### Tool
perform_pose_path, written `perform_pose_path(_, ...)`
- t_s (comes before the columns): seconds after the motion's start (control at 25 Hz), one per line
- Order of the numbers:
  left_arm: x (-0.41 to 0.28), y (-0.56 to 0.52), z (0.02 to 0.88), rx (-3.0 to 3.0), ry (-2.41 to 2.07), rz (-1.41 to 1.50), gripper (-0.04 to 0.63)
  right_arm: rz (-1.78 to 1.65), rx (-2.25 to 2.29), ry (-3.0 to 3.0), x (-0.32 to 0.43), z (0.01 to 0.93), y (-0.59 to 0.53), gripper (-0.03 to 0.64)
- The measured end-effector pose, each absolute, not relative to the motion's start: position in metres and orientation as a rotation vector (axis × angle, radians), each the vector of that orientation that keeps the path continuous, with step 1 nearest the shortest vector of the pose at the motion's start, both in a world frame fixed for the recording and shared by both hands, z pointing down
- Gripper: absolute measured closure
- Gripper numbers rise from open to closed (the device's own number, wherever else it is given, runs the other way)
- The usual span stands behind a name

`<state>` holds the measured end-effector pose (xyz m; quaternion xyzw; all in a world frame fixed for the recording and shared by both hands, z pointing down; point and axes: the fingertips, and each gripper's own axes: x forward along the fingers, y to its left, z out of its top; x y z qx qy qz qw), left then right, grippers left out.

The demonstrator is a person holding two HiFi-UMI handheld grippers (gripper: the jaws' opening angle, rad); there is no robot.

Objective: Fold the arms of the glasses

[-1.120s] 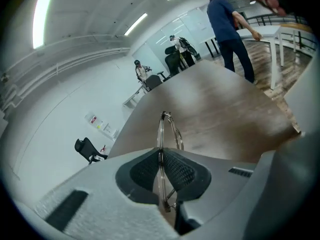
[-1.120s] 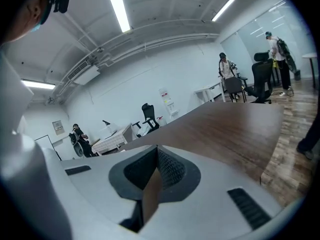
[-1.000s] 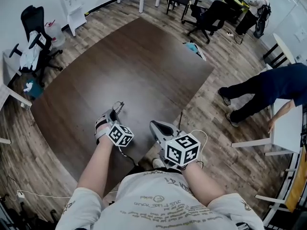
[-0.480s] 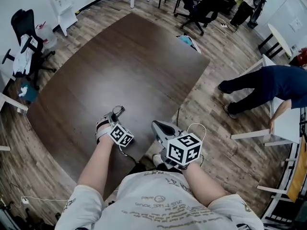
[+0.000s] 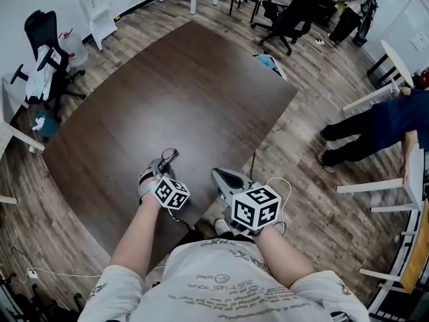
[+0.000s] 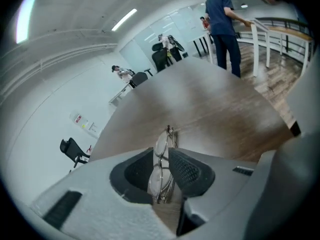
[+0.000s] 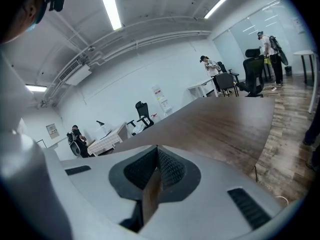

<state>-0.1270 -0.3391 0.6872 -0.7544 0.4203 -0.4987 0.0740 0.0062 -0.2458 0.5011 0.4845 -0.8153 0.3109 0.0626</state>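
Thin metal-framed glasses (image 6: pixel 162 143) rest on edge on the dark wooden table (image 6: pixel 215 109), arms folded against the lenses as far as I can tell. They sit between the jaws of my left gripper (image 6: pixel 161 151), which have just been opening; the pads stand slightly off the frame. From the head view, the left gripper (image 5: pixel 164 163) points down at the table's near part, with the glasses (image 5: pixel 171 153) a small glint at its tip. My right gripper (image 5: pixel 224 178) hovers at the table's near edge, shut with nothing in it; its pads (image 7: pixel 167 166) meet.
A small blue object (image 5: pixel 268 64) lies at the table's far right edge. A thin cable (image 5: pixel 253 163) hangs at the right edge. Office chairs (image 5: pixel 291 15) stand beyond the table, another chair (image 5: pixel 43 52) at the left. A person in dark clothes (image 5: pixel 375 129) bends by a white table at the right.
My left gripper has sunk a little toward the table with the glasses at its tip. The right gripper has stayed put. The person at the right has moved further right.
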Motion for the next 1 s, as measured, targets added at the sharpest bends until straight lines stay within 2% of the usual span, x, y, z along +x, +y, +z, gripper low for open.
perform_pose_path(0.04,-0.126,-0.335,0.677,-2.314,1.324,-1.453,0.494,0.939,1.451,-2.475,0.005,0.501,-0.246,0.603)
perform_pose_path(0.12,-0.123,-0.326,0.652,-2.451,1.465,-1.341,0.577,0.941,1.417,-2.505,0.002,0.498,-0.248,0.603)
perform_pose_path(0.28,-0.123,-0.305,0.592,-2.687,1.696,-1.045,0.581,0.891,1.345,-2.576,-0.011,0.487,-0.253,0.603)
perform_pose_path(0.6,-0.143,-0.250,0.483,-2.706,2.019,-0.535,0.581,0.670,1.235,-2.688,-0.038,0.451,-0.254,0.603)
perform_pose_path(0.84,-0.164,-0.220,0.441,-2.636,2.183,-0.313,0.581,0.488,1.218,-2.718,-0.060,0.445,-0.258,0.604)
perform_pose_path(1.0,-0.175,-0.205,0.430,-2.574,2.217,-0.291,0.581,0.471,1.192,-2.749,-0.076,0.445,-0.253,0.604)
